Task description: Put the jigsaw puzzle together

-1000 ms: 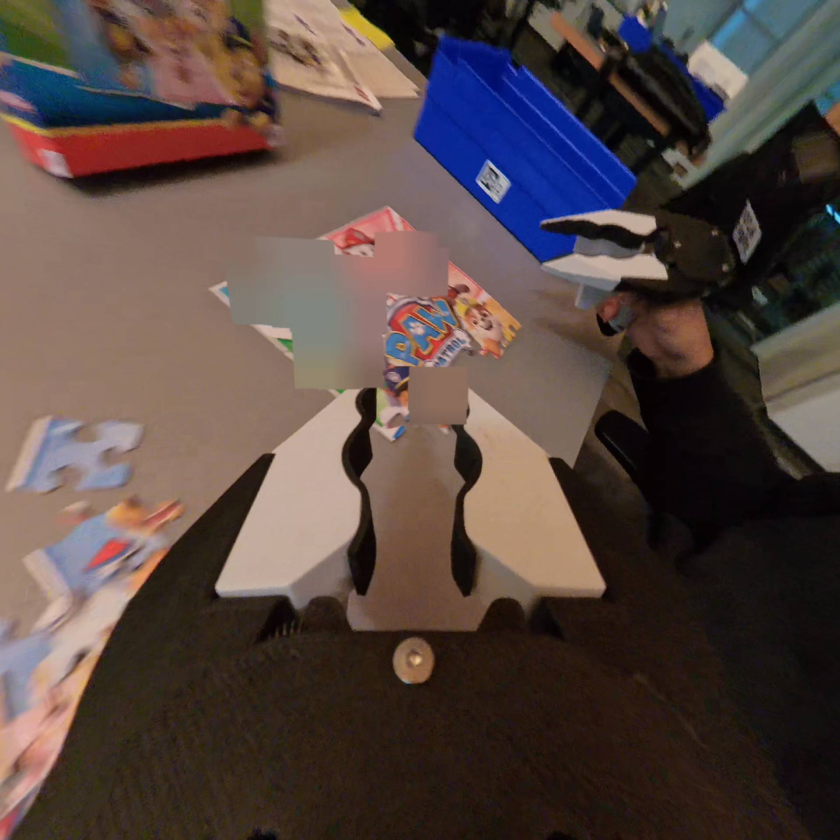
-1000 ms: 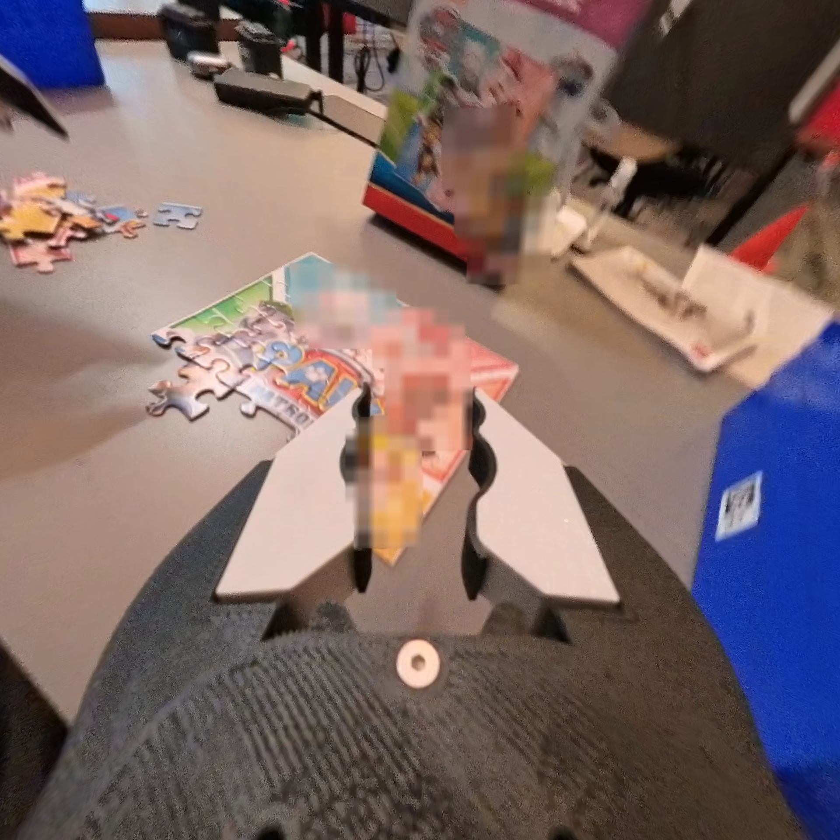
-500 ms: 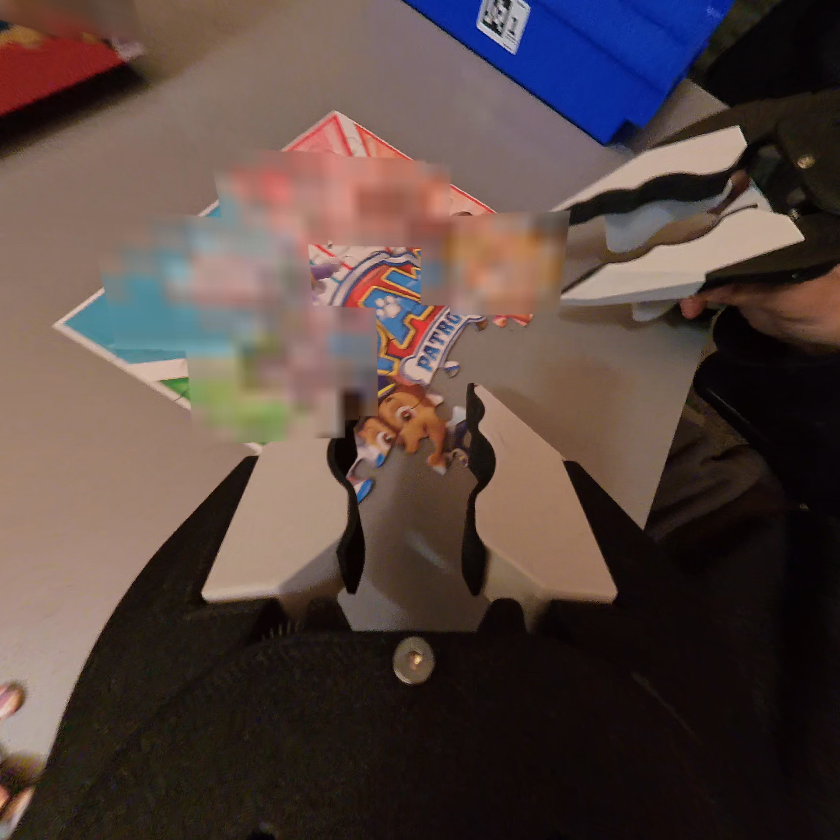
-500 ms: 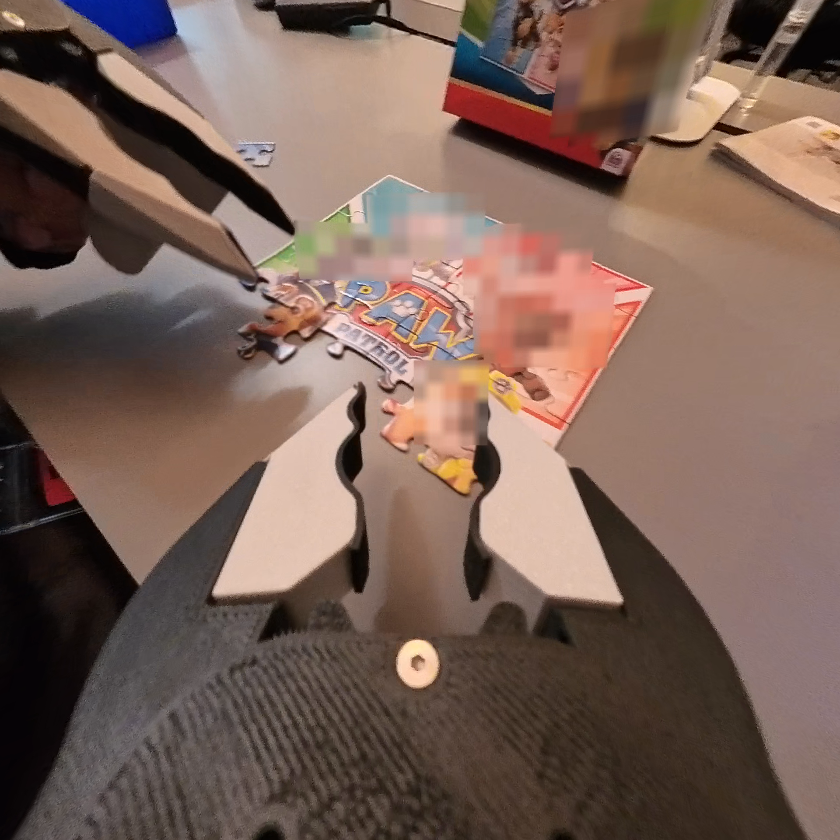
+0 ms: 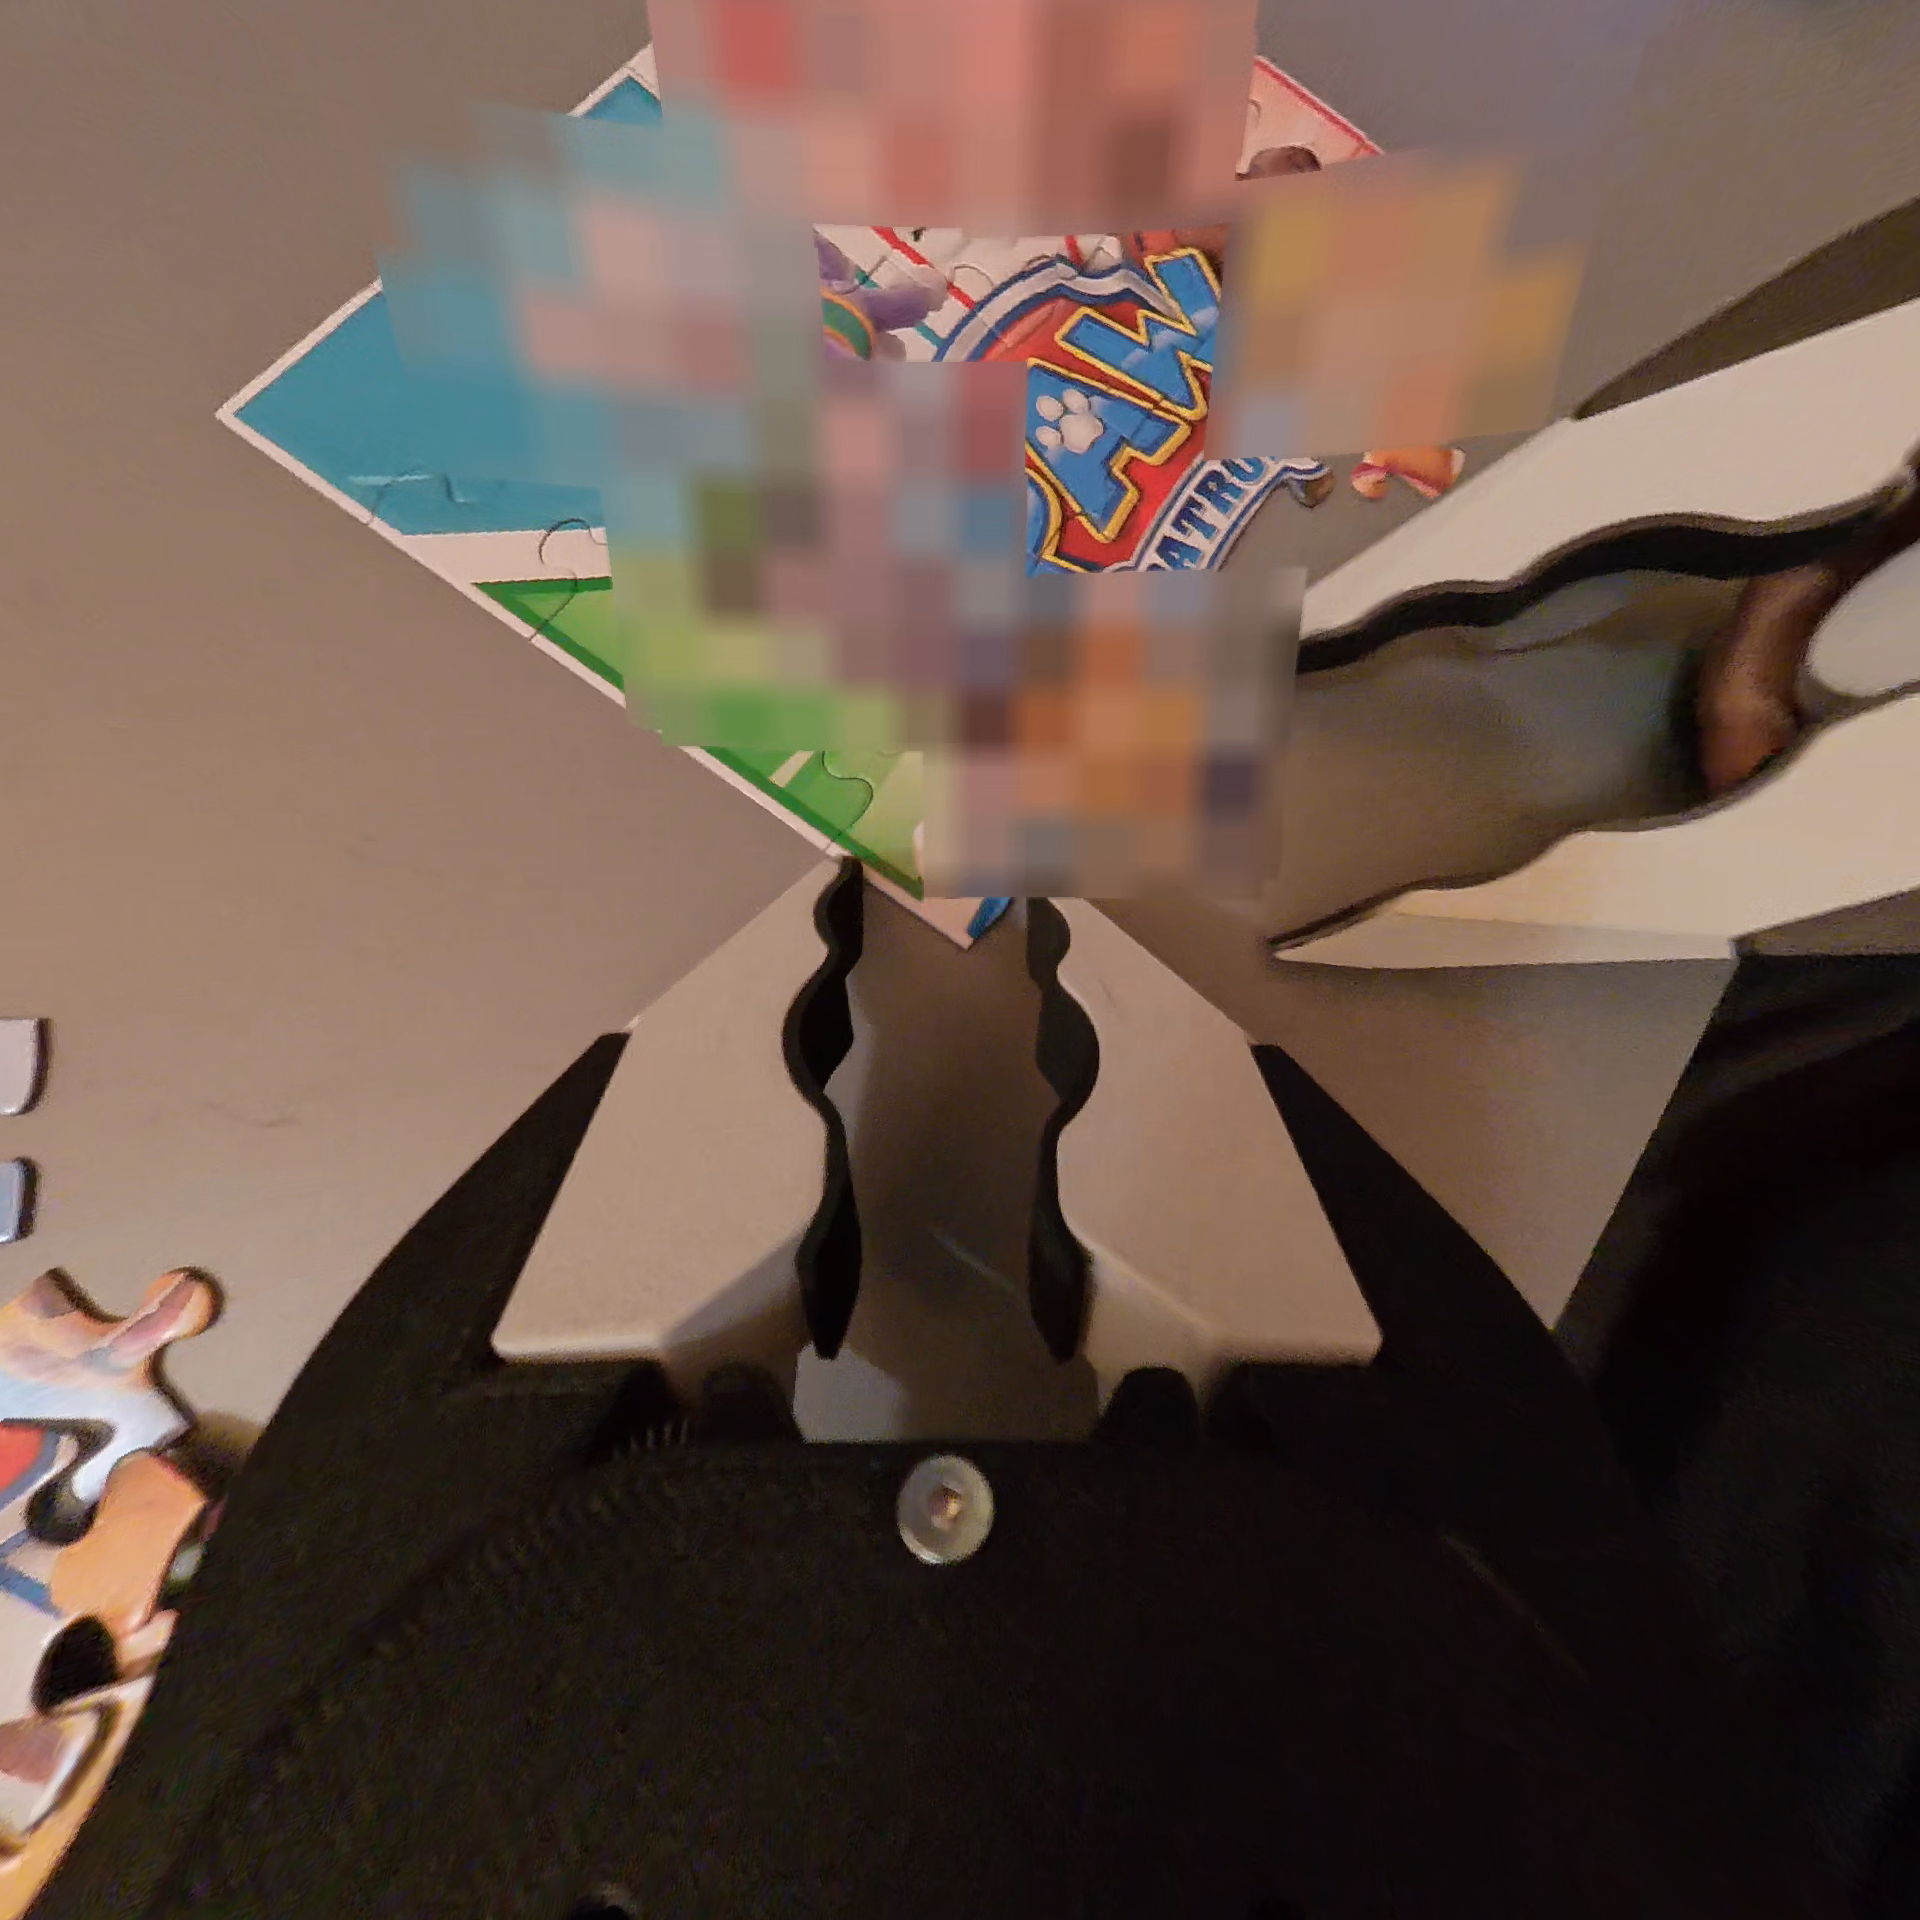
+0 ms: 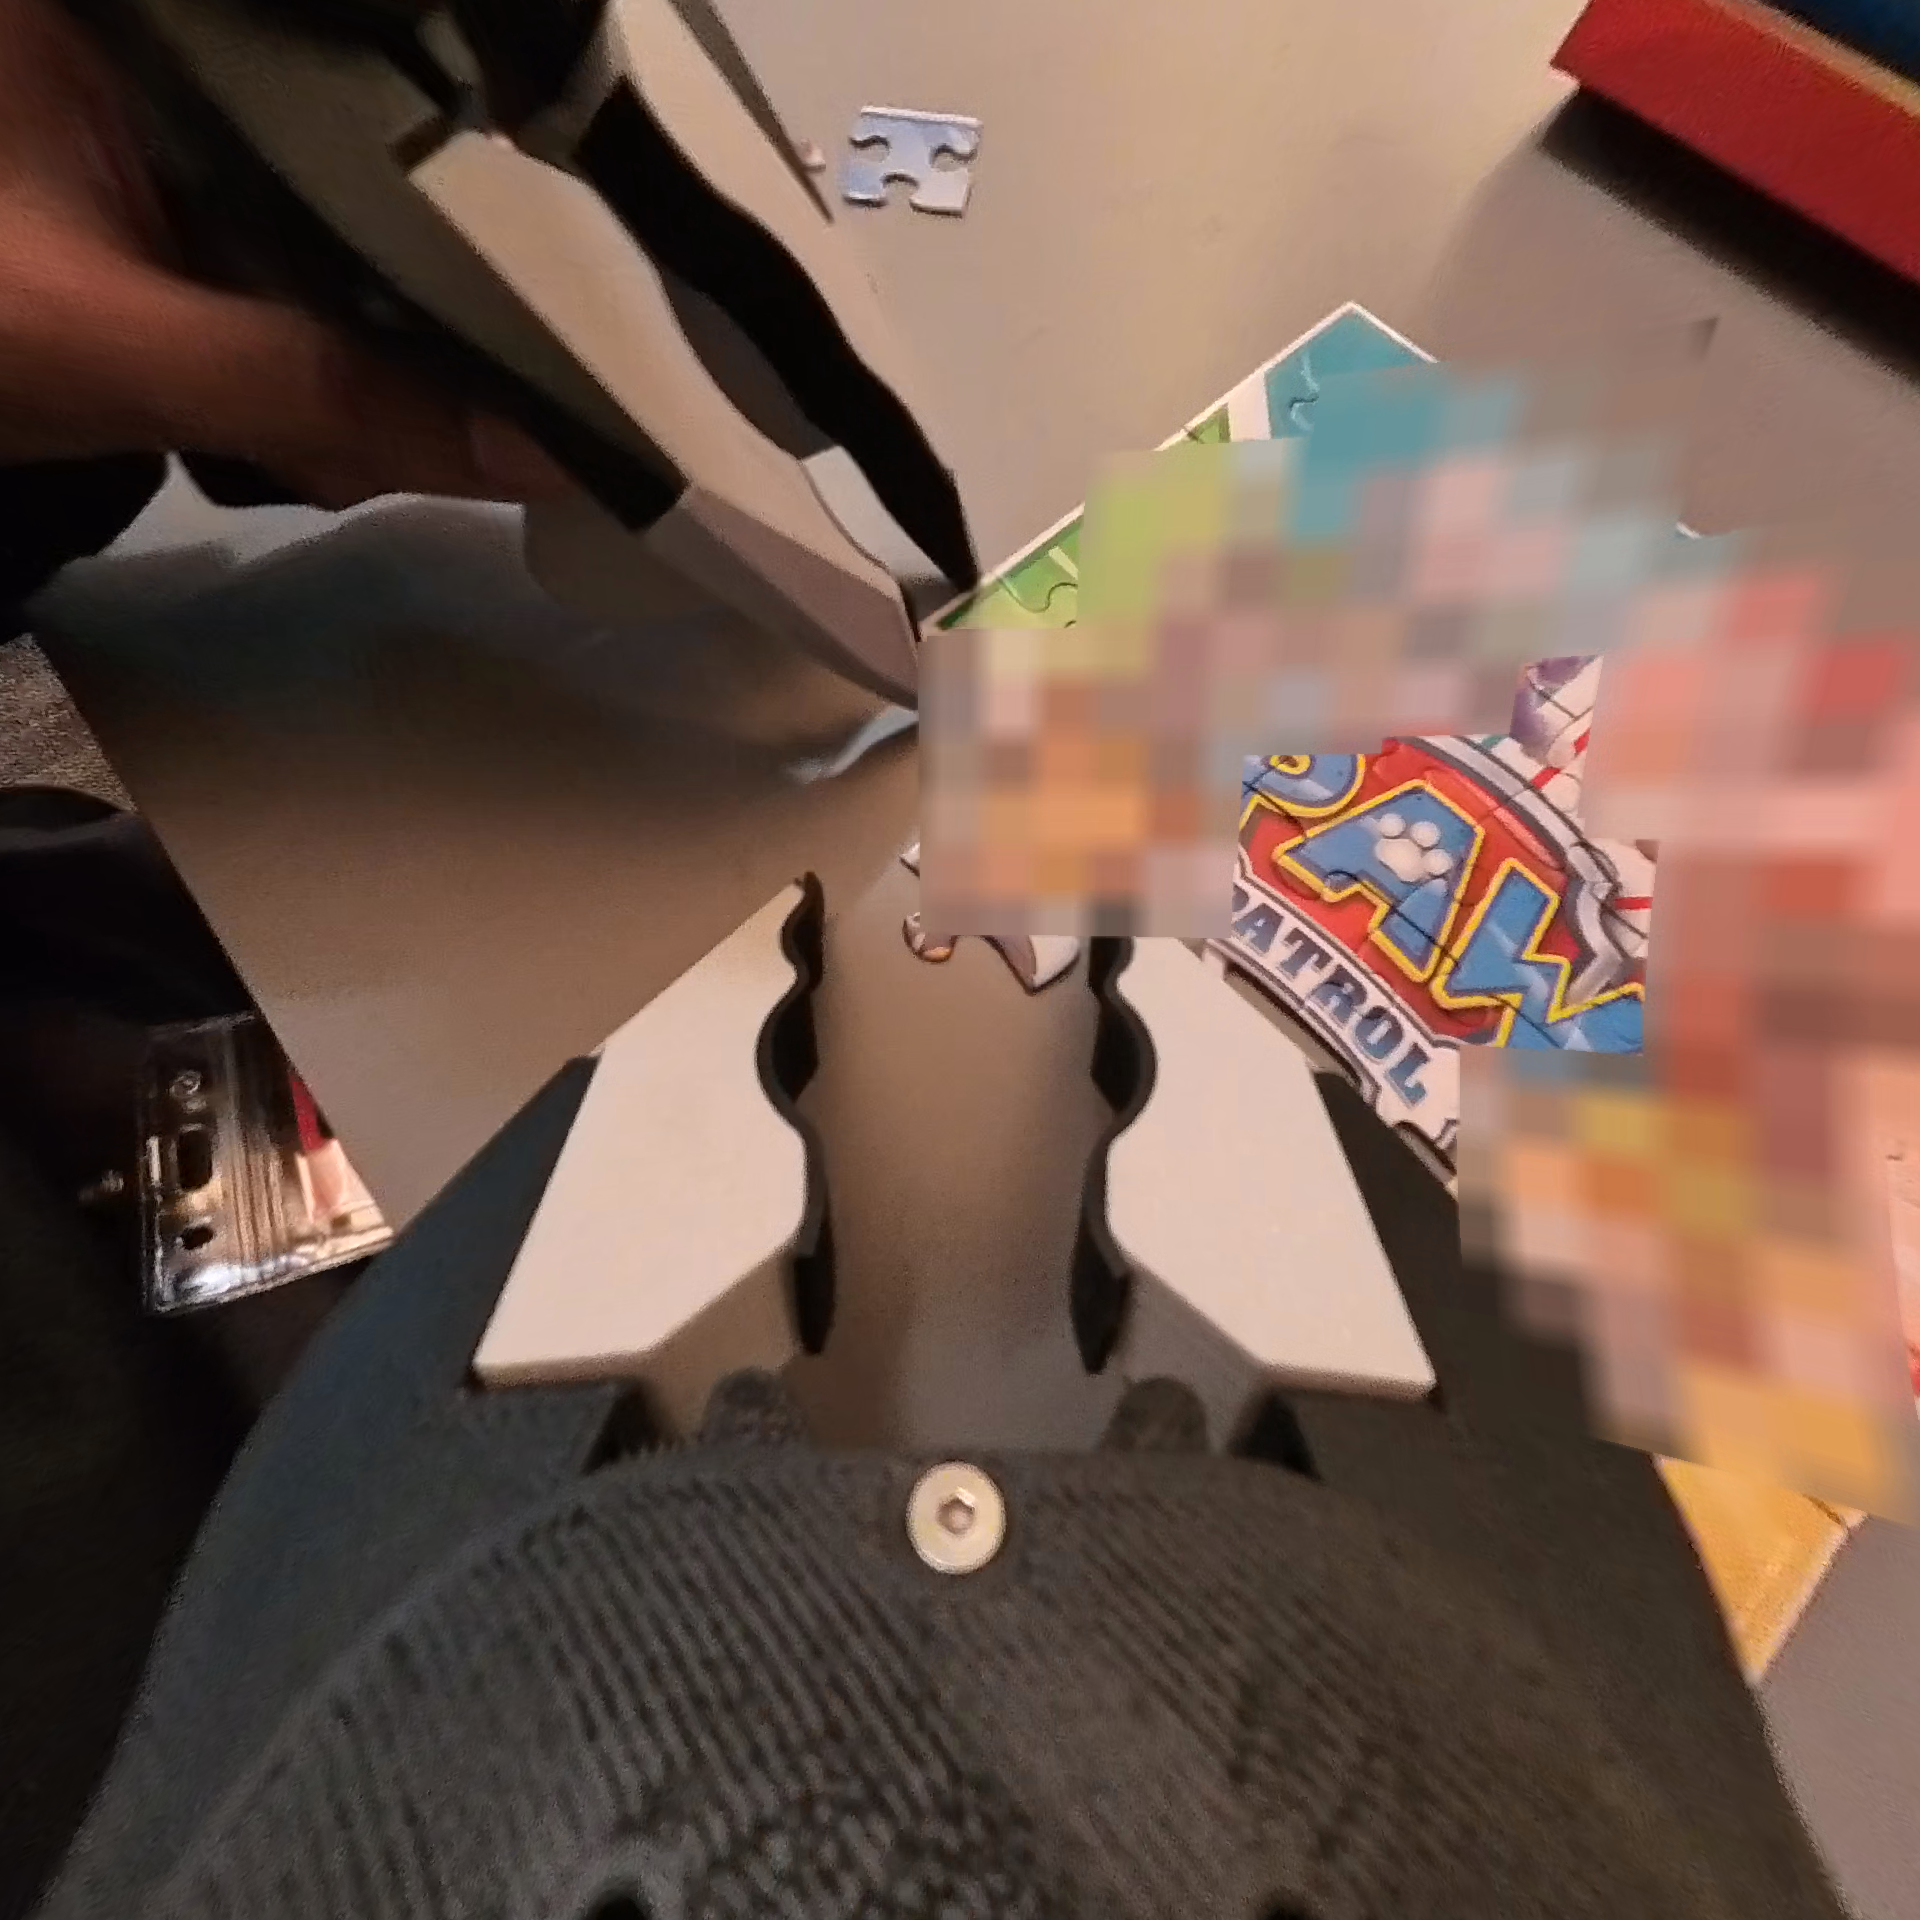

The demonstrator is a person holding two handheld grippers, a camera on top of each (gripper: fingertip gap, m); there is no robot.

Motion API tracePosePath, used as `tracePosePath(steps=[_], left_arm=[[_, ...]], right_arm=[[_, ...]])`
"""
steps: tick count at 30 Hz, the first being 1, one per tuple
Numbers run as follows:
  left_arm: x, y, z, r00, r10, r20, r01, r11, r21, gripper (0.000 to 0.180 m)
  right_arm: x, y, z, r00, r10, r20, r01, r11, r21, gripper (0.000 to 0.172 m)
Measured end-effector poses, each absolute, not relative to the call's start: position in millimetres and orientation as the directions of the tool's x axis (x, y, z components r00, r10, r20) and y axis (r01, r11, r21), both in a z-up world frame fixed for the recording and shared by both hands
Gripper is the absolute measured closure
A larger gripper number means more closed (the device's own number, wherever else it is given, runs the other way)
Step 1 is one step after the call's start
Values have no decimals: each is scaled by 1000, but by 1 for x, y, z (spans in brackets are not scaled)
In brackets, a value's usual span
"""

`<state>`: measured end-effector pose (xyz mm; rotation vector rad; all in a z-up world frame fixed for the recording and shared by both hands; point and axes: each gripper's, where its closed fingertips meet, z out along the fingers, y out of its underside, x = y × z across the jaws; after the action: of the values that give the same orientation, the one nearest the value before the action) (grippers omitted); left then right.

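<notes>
Both your tools have dropped in close since a second ago; the far boxes and the blue bin are gone from the left view, and the assembled puzzle [image 5: 499,436] now fills it; your left tool [image 5: 940,914] sits low over the grey table [image 5: 260,831] with the puzzle's near corner poking in between its tips; its fingers [image 5: 727,1091] stand apart, narrower than half a second back, and neither pad presses on the card, so nothing is held there; your right tool [image 6: 951,925] has come in from the other side, its jaws wider than before and holding nothing; the puzzle's ragged lower edge lies just ahead of its tips; from the left view that right tool [image 5: 1288,790] points at the same lower edge, tips spread; both tools meet at that one corner of the puzzle, close to each other; loose pieces [image 5: 94,1455] lie at the left edge of the table, one pale blue piece [image 6: 914,161] farther off, and a red box [image 6: 1756,114] at the top right.
</notes>
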<state>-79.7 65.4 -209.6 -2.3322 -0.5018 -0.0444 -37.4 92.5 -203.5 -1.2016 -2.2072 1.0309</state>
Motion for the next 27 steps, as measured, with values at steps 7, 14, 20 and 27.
tracePosePath(steps=[7, 14, 20, 27], left_arm=[[-74, 67, -211, 934, 335, 127, 333, -681, -652, 155], [-72, 68, -211, 931, 337, 142, 344, -675, -653, 157], [-72, 68, -211, 931, 338, 140, 343, -675, -654, 159], [-68, 73, -208, 938, 316, 142, 326, -663, -674, 157]], right_arm=[[-39, 102, -209, -499, 866, 12, 568, 338, -750, 122], [-37, 104, -208, -513, 858, 36, 551, 361, -752, 154], [-36, 113, -208, -498, 865, 56, 556, 369, -745, 163], [-37, 128, -200, -457, 889, 29, 558, 312, -769, 140]])
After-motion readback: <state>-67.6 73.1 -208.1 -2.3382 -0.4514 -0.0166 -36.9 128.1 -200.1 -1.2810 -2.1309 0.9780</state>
